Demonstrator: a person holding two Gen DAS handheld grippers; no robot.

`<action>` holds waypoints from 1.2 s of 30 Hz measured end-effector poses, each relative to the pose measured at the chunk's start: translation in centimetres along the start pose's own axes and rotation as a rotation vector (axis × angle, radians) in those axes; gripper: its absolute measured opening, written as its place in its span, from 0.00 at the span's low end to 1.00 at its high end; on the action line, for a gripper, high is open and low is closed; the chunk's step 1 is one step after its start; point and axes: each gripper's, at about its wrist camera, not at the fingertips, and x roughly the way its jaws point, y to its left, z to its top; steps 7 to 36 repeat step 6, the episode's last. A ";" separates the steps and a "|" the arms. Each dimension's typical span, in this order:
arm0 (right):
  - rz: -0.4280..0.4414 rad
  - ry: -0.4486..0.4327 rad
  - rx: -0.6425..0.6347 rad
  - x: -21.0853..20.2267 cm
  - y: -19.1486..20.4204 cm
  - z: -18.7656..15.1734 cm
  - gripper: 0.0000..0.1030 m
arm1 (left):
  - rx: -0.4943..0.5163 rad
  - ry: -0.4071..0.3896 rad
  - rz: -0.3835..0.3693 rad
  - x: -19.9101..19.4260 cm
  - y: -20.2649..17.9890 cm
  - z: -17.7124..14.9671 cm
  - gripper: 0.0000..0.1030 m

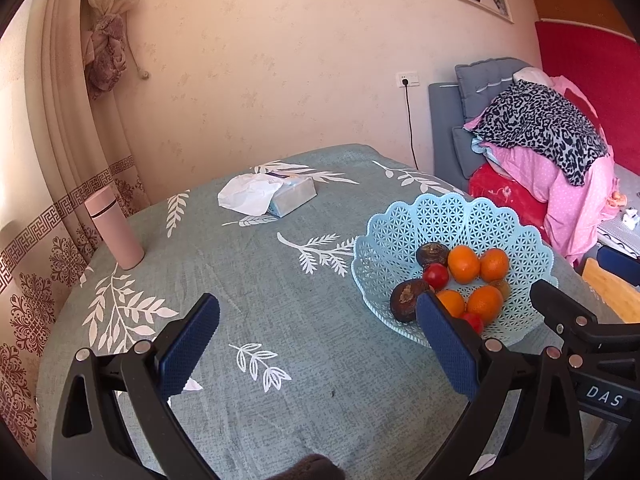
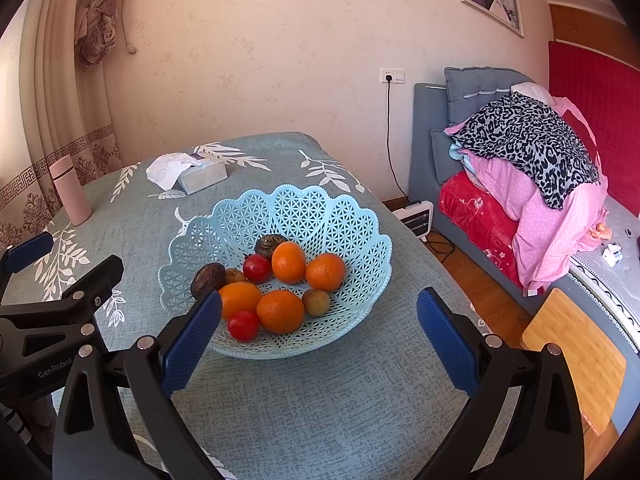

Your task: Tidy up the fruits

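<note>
A light blue lattice fruit basket (image 2: pixel 304 208) (image 1: pixel 440 216) stands on the table. It holds several oranges (image 2: pixel 280 311) (image 1: pixel 463 263), two red tomatoes (image 2: pixel 243 325) (image 1: pixel 436 275), two dark brown fruits (image 2: pixel 208 278) (image 1: pixel 407 299) and small brownish fruits (image 2: pixel 316 302). My left gripper (image 1: pixel 318 330) is open and empty, left of the basket above the cloth. My right gripper (image 2: pixel 320 322) is open and empty, just in front of the basket.
The table has a grey-green leaf-print cloth (image 1: pixel 248 280). A pink bottle (image 1: pixel 114 232) stands at the far left, a tissue pack (image 1: pixel 276 194) at the back. A sofa with piled bedding (image 2: pixel 520 168) and a wooden stool (image 2: pixel 576 344) are to the right.
</note>
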 end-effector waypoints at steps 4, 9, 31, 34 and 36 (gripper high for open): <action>0.008 0.009 -0.005 0.1 0.4 -0.2 0.96 | -0.030 0.028 0.004 0.3 0.9 -0.3 0.95; 0.016 0.015 -0.008 0.0 0.8 -0.5 0.96 | -0.036 0.037 0.011 0.4 1.5 -0.7 0.95; 0.016 0.015 -0.008 0.0 0.8 -0.5 0.96 | -0.036 0.037 0.011 0.4 1.5 -0.7 0.95; 0.016 0.015 -0.008 0.0 0.8 -0.5 0.96 | -0.036 0.037 0.011 0.4 1.5 -0.7 0.95; 0.016 0.015 -0.008 0.0 0.8 -0.5 0.96 | -0.036 0.037 0.011 0.4 1.5 -0.7 0.95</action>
